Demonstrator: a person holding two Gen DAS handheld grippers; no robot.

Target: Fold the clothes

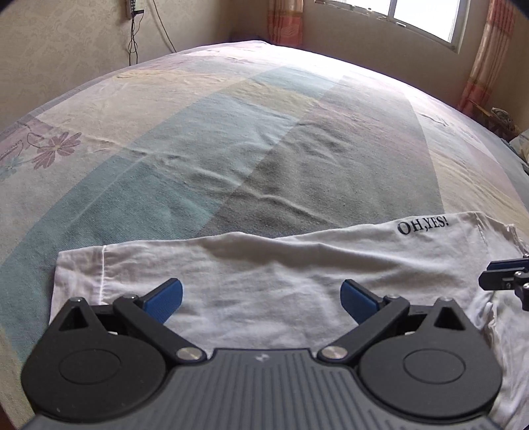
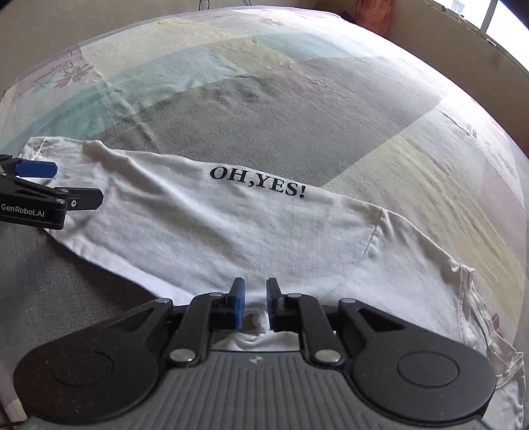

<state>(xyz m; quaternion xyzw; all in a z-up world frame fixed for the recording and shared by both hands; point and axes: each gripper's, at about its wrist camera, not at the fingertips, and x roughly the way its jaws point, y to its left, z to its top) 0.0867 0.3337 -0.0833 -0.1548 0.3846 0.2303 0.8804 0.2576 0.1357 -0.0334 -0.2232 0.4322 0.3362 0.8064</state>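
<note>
A white T-shirt (image 1: 264, 264) lies folded into a long band across the near side of the bed, its black "OH,YES!" print (image 1: 423, 226) on the far edge. My left gripper (image 1: 261, 291) hovers over the band's left half with its blue pads wide open and nothing between them. In the right wrist view the shirt (image 2: 231, 225) runs from upper left to lower right. My right gripper (image 2: 255, 291) stands at its near edge with a narrow gap between the pads. A bunch of white cloth (image 2: 253, 317) sits loosely in that gap, unpinched. The left gripper (image 2: 77, 184) shows at the left edge.
The bed carries a patchwork cover (image 1: 231, 132) of pale green, grey and yellow blocks with creases. A wall with hanging cables (image 1: 132, 43) is at far left. A window (image 1: 423, 13) and orange curtains (image 1: 489, 56) are at far right.
</note>
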